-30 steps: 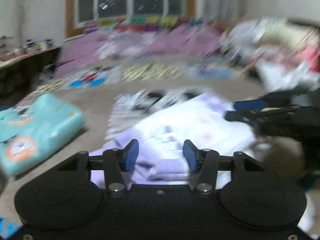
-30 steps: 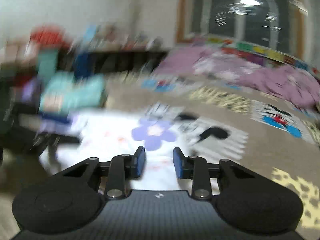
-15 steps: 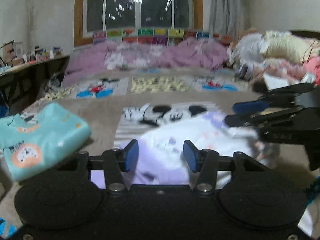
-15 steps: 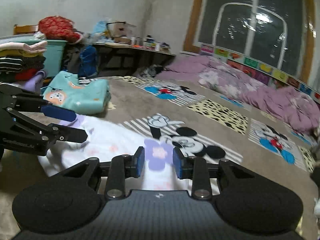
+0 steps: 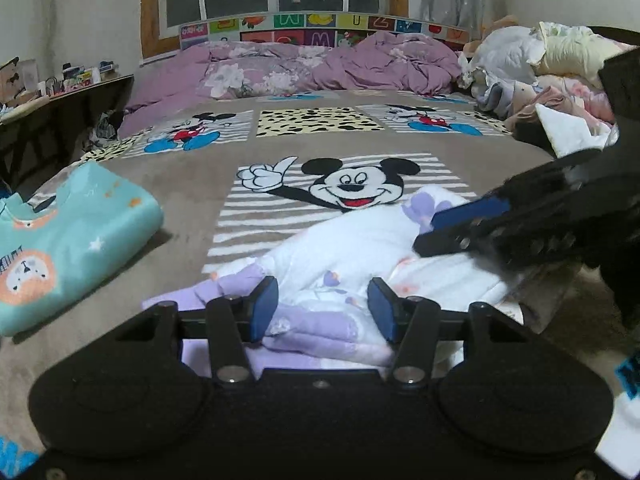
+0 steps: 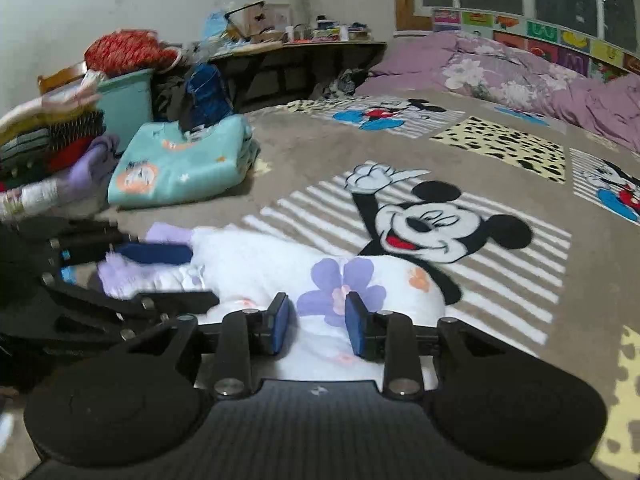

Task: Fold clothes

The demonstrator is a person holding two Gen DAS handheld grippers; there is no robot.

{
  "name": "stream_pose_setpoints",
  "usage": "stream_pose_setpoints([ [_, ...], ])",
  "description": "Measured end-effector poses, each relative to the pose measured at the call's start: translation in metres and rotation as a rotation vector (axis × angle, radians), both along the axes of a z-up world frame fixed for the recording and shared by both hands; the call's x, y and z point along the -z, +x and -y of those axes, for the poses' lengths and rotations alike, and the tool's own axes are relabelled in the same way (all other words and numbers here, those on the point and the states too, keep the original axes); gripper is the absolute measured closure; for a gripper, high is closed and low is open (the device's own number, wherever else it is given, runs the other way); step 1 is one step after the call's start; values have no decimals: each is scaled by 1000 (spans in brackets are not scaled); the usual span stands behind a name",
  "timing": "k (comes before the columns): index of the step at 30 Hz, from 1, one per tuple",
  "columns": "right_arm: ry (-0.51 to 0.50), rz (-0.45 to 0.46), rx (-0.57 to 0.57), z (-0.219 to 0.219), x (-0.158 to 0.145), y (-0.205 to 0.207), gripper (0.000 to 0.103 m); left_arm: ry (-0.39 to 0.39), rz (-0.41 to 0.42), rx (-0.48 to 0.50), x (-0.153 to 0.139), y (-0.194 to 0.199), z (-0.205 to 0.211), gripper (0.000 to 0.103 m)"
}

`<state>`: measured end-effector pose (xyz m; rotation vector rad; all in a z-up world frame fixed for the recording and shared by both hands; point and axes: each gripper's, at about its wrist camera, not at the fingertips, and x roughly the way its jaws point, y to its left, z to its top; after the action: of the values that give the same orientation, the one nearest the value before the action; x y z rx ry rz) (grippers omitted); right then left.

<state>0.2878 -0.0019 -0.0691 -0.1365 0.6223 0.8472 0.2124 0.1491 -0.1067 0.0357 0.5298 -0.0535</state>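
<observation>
A folded white fleece garment with purple flowers and purple cuffs lies on the Mickey Mouse blanket, just below the big Mickey face. My left gripper is at its purple cuff end, and the bunched layers fill the gap between the blue pads. My right gripper is at the other end, and the cloth with the purple flower is pinched between its pads. The garment's near edge is hidden under both gripper bodies.
A folded teal sweater lies to the left on the blanket. Beyond it are a stack of folded clothes, a teal bin and a cluttered desk. A purple duvet is at the headboard, and loose laundry is piled at the right.
The blur has gone and both views are sharp. The garment now sits below Mickey's face, which it partly covered before. The right gripper has swung and rolled; its pads still flank the flower.
</observation>
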Motion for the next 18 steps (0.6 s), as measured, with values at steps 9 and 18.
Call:
stream_pose_setpoints([
  [9,334,-205,383,104,-20,-1,39,-289,51,-150,-31,-29,-41,35],
  [18,554,-453,481,128,20,-6,27,-877,-41,-469,-1,-67,-126,25],
])
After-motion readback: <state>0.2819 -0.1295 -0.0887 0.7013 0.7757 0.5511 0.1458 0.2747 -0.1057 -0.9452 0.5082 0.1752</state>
